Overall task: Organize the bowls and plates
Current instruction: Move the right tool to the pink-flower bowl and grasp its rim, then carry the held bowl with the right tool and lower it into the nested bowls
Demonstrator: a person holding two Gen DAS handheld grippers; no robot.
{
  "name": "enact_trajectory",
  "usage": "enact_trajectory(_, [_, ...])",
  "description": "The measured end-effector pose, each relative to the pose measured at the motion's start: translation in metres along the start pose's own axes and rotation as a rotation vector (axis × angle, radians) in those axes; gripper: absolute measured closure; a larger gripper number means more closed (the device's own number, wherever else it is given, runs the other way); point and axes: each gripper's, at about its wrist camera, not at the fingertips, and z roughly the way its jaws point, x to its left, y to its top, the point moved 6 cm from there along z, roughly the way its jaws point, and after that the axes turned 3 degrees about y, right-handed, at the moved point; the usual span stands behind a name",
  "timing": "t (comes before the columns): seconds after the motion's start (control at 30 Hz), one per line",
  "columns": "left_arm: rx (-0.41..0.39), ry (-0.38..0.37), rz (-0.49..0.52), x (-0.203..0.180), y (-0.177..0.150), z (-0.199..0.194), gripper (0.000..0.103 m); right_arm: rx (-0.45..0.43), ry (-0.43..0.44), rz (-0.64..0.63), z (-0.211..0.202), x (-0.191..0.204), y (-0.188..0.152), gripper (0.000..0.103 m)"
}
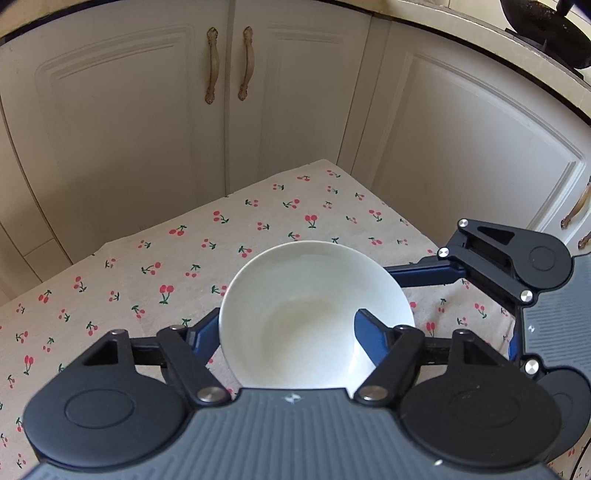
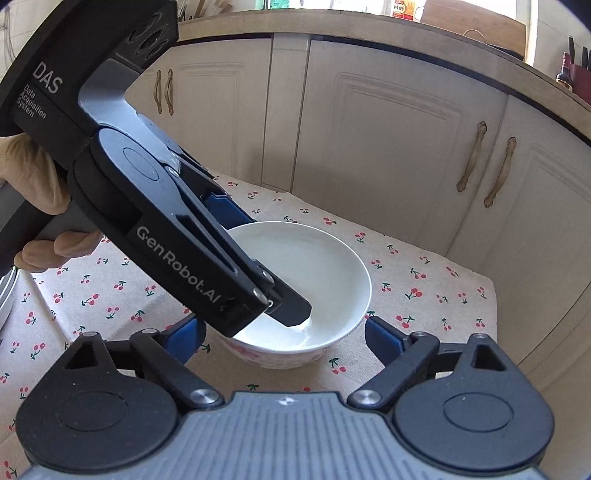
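A white bowl (image 1: 306, 295) with a pink pattern on its outside (image 2: 273, 358) stands upright on the cherry-print tablecloth (image 1: 147, 280). My left gripper (image 1: 284, 332) straddles the bowl's wall, one finger (image 1: 201, 336) outside the rim and the other finger (image 1: 369, 343) reaching down inside. A wide gap shows between its pads, so I read it as open. My right gripper (image 2: 284, 332) flanks the bowl's (image 2: 325, 266) near side with blue fingers (image 2: 384, 339) standing off the rim, open. In the right wrist view the left gripper's inner finger (image 2: 291, 310) reaches into the bowl near its bottom.
Cream cabinet doors (image 1: 129, 129) with curved handles rise just past the table's far edge (image 1: 325, 162). A black pan (image 1: 546, 29) sits on the counter above. A metal rim (image 2: 5, 295) shows at the left, near the hand (image 2: 37, 177) holding the left gripper.
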Motion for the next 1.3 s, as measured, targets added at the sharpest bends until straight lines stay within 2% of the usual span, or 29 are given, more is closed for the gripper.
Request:
enact_trajectory(0.67, [0.006,-0.011,0.006,-0.003,-0.001,-0.003,0.031,0.026,-0.005,0.010,0.002,0.003,0.004,0.010])
enact_trajectory(1.3, [-0.019,-0.028,0.022,-0.034,-0.012,-0.060,0.031,0.024,-0.003,0.000,-0.047,0.026,0.007,0.010])
